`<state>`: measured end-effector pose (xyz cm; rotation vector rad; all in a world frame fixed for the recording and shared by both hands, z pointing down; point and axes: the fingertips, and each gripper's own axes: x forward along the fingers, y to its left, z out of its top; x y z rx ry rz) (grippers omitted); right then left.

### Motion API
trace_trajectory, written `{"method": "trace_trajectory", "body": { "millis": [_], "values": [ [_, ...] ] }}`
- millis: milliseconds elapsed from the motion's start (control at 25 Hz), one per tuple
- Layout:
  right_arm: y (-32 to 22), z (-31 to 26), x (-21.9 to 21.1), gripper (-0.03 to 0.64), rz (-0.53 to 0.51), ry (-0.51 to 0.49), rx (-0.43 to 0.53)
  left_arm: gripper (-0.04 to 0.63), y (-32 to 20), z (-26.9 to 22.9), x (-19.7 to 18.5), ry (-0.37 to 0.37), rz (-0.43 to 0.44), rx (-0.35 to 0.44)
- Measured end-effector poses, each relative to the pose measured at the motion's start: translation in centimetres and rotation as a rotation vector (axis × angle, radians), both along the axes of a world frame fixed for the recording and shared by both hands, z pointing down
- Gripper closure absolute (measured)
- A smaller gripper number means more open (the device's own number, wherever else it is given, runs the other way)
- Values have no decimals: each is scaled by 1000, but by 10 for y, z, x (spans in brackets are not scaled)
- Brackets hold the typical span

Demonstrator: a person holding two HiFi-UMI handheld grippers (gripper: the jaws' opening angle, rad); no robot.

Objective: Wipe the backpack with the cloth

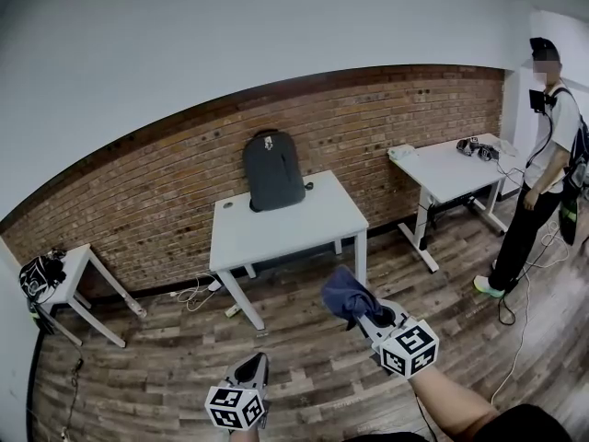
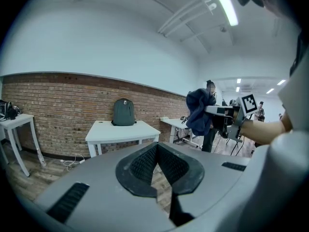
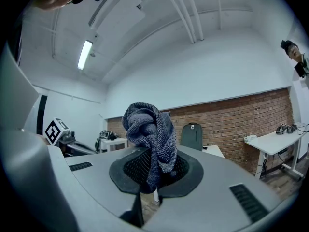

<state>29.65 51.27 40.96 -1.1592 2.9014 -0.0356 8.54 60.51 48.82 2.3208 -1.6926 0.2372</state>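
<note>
The right tool (image 1: 361, 313) was clamped on a dark blue cloth (image 3: 150, 129), which rose in a bunched, twisted wad from between its jaws. In the right gripper view the wad stood above the tool's nose, and the grey backpack (image 1: 273, 170) showed just to its right, far beyond it.

The backpack stood upright at the back edge of the white desk (image 1: 293, 226), leaning against the brick wall (image 1: 138, 201). It was well apart from both tools. The wooden floor (image 1: 166, 357) and the front part of the desk lay between the backpack and the cloth. The cloth was held in the air in front of the desk's right corner, touching neither desk nor backpack.

The left tool (image 1: 250, 368) hung lower and nearer the person, to the left of the right one. Its jaws met at the tips with nothing between them. It pointed toward the desk.

A second desk (image 1: 451, 173) stood at the right along the same wall. A person (image 1: 543, 155) stood beside that desk.
</note>
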Motion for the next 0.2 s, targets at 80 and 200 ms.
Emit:
{"method": "trace_trajectory", "body": {
  "millis": [80,200],
  "values": [
    [2,1,-2,578,1,5,2,601,2,1,-2,3,1,5],
    [4,4,-4,578,6,8,1,601,3,4,-4,6,5,6]
  ]
}}
